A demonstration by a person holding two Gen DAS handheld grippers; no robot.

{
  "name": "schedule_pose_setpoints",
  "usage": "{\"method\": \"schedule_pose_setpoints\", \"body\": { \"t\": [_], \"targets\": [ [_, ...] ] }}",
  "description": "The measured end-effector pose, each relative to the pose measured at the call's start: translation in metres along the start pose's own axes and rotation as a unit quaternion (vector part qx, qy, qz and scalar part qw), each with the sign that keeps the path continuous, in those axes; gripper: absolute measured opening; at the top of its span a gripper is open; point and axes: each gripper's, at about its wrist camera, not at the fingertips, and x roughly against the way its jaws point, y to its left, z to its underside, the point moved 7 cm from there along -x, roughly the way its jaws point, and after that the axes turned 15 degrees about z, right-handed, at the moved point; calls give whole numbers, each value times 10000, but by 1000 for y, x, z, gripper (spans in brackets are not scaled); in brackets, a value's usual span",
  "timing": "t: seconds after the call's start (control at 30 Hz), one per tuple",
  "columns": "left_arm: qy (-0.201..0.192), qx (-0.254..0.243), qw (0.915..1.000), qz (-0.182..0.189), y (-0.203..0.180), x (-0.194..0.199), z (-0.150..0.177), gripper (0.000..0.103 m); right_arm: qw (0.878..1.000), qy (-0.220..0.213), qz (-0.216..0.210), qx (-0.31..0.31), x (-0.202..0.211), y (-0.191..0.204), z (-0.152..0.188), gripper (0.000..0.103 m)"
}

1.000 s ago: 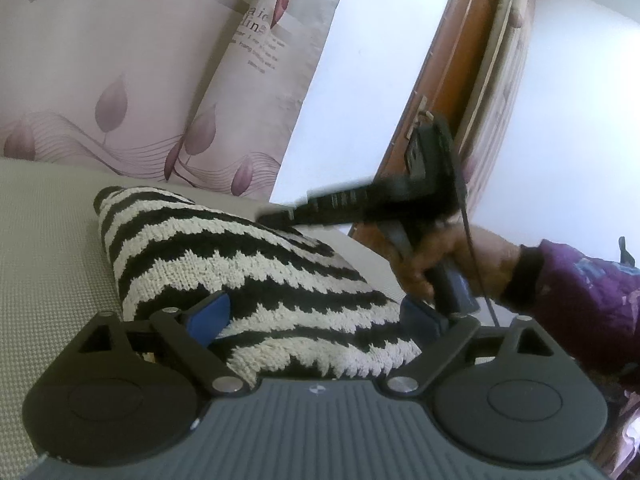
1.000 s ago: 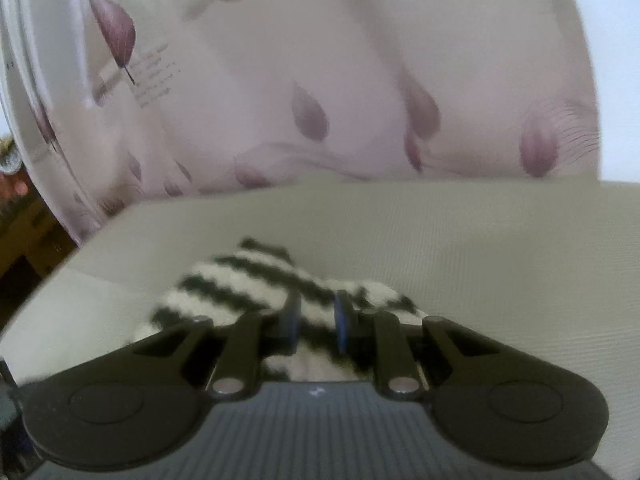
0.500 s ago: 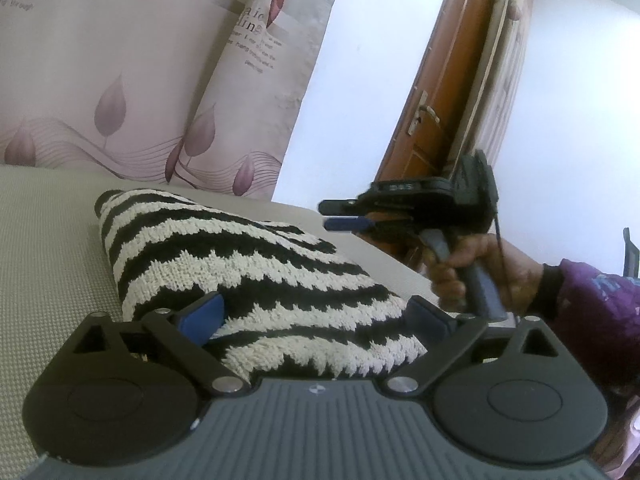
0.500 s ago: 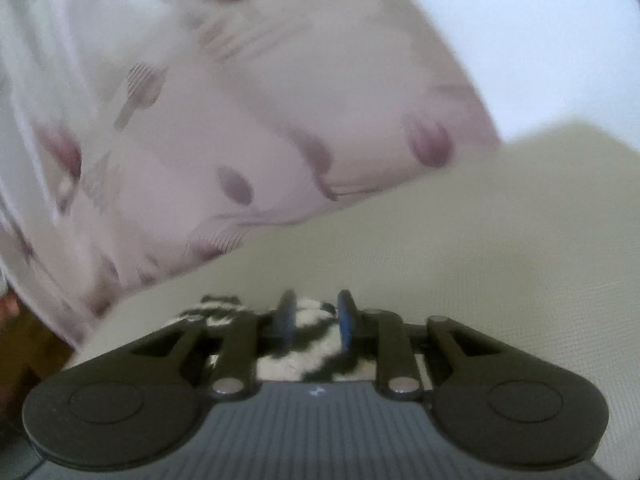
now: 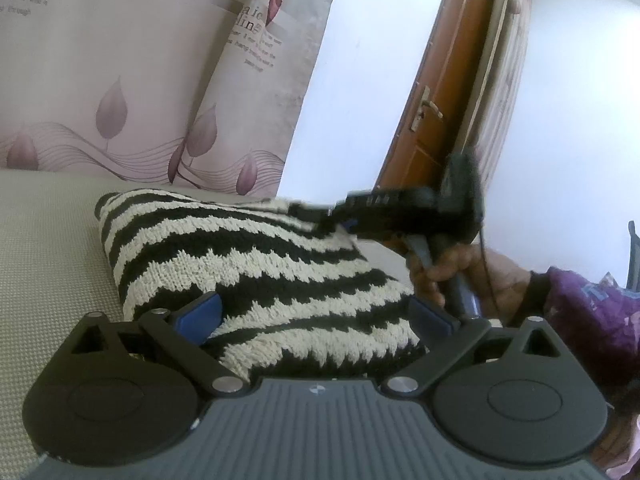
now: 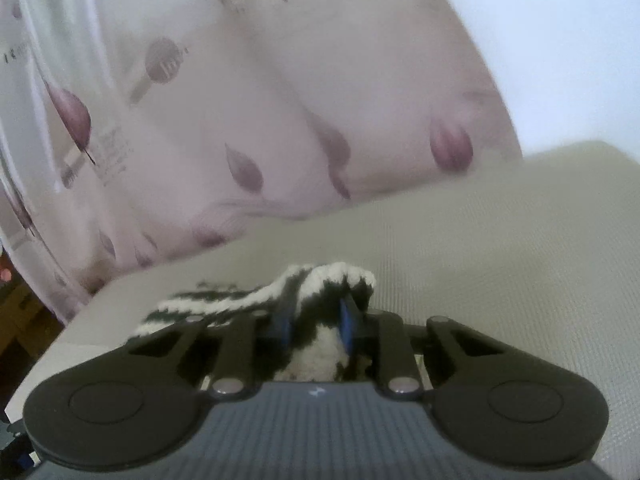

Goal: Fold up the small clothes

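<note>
Beige woven surface (image 5: pixel 48 248); leaf-print curtain (image 5: pixel 120 80) behind, brown door (image 5: pixel 440 92) at 1 o'clock. One striped knit garment (image 5: pixel 248 264) lies on the surface. Left gripper (image 5: pixel 316 316) has been opening, jaws wide apart astride its near edge. Right gripper (image 6: pixel 316 322), closing, pinches a raised fold at 3 o'clock. Two grippers, one hand (image 5: pixel 460 272) visible.
</note>
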Motion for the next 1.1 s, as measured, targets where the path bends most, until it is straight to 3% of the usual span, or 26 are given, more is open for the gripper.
{"method": "schedule_pose_setpoints", "body": {
  "t": [0.03,0.1,0.23,0.3,0.5,0.6,0.63,0.67,0.77,0.9,1.0,1.1],
  "targets": [
    [7,-3,10000,10,0,0,0,99,9999,105,114,3,-5,-7,5,13],
    [23,-18,10000,13,-1,0,1,100,9992,328,235,-70,-17,-20,22,13],
    [46,-40,10000,-4,-1,0,0,103,9941,124,-153,-1070,-2,-41,16,21],
    [55,-50,10000,-14,-1,-1,-1,103,9924,-48,-234,-1204,17,-44,10,21],
    [53,-60,10000,-29,-1,-2,-1,103,9978,-80,-644,-139,97,-1,46,21],
    [66,-87,9999,-58,-2,-2,-2,103,9978,170,-526,358,112,17,82,20],
    [66,-96,9999,-60,-2,-2,-2,103,9975,335,-329,521,108,18,96,16],
    [63,-107,9999,-49,-2,-2,-2,103,9976,396,-143,551,106,13,108,12],
    [51,-131,9999,-82,-1,-1,-2,103,9991,386,-188,8,106,-4,116,11],
    [-164,-89,9996,-189,0,8,-3,103,9989,393,-125,228,106,3,118,10],
    [-638,419,9967,-267,11,30,-2,103,9989,347,-180,240,109,5,120,10],
    [-1014,1019,9865,-788,32,54,2,101,9990,291,-140,298,108,3,121,10]
  ]
}}
